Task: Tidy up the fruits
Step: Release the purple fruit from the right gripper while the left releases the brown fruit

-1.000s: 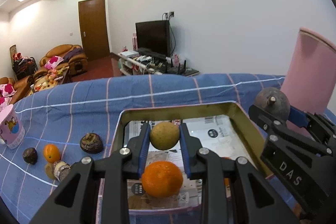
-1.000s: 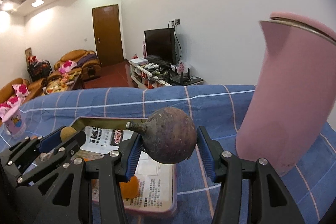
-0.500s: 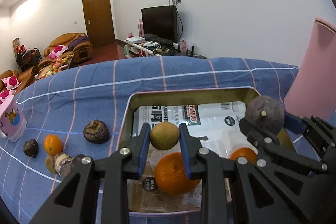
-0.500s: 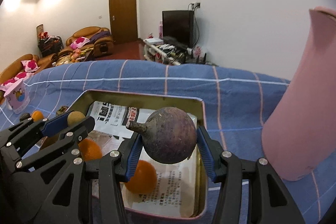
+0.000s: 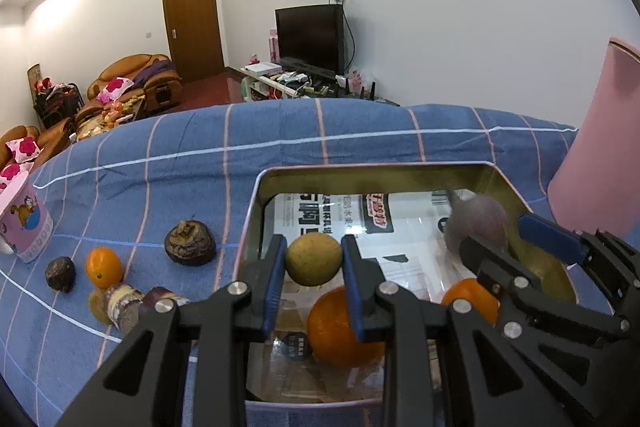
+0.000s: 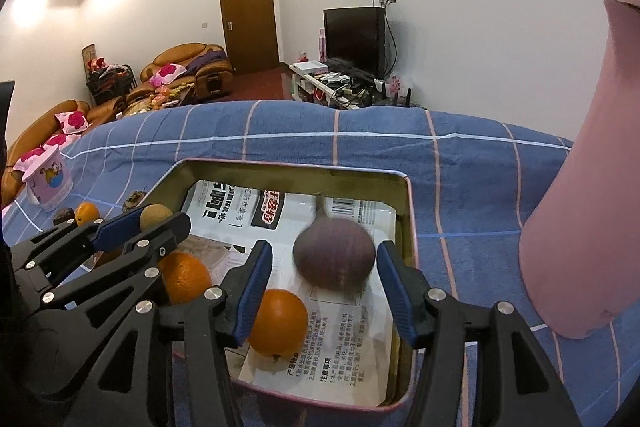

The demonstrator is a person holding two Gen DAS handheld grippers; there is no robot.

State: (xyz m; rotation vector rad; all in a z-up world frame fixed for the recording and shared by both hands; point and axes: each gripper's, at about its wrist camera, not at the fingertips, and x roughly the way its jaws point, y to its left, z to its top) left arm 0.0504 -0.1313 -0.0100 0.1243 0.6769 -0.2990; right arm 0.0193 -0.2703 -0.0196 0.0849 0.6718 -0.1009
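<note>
**Fruit going into the tin**

On the blue cloth (image 5: 168, 163), left of the tin (image 5: 256, 211), a few fruits are not yet sorted: a small orange (image 5: 103, 266) and a brown bulb (image 5: 190, 243). The left gripper (image 5: 313, 261) hangs over the tin's near left part, clamped on a green-yellow fruit (image 5: 313, 258); likely next it lowers and releases beside the two oranges (image 6: 277, 322). The right gripper (image 6: 325, 275), over the tin's right side, has its fingers apart; the purple fruit (image 6: 334, 257) shows blurred between them, apparently dropping onto the paper lining.
</note>
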